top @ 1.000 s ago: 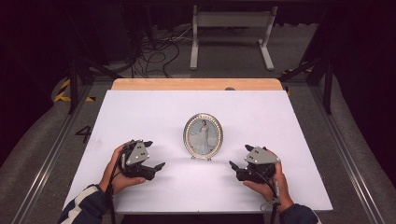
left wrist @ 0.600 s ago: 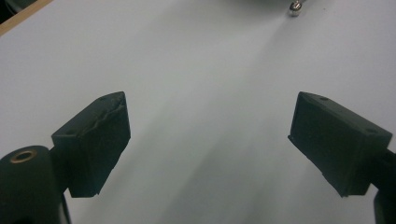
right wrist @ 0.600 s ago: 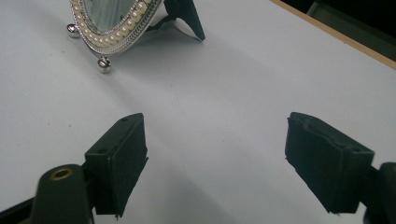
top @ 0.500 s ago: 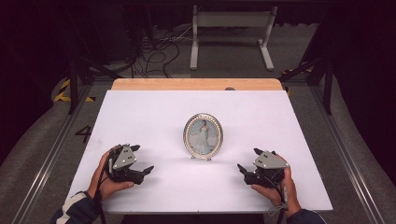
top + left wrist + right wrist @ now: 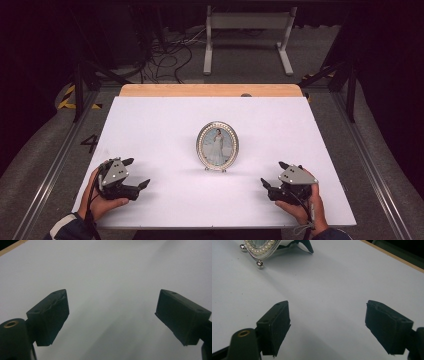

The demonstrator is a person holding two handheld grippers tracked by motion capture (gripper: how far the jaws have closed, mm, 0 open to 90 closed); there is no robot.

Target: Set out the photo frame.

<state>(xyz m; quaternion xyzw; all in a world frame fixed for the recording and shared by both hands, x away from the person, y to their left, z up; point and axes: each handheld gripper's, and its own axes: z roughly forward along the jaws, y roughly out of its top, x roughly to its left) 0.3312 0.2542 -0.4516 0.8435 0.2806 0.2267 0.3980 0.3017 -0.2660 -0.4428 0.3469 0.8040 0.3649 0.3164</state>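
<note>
High view: an oval picture frame (image 5: pixel 217 146) stands upright mid-bench (image 5: pixel 150 125), well apart from left gripper (image 5: pixel 131 172) and right gripper (image 5: pixel 272 175), jaws wide and empty. Probably light, glass-fronted, fragile; grip the beaded rim.

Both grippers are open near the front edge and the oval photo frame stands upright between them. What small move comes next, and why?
Probably bring the right gripper forward and inward toward the photo frame. Its jaws stand wide apart with nothing between them, and the right gripper view already shows the frame's beaded rim and little feet just ahead. The left gripper faces bare white table, so it can wait.
</note>
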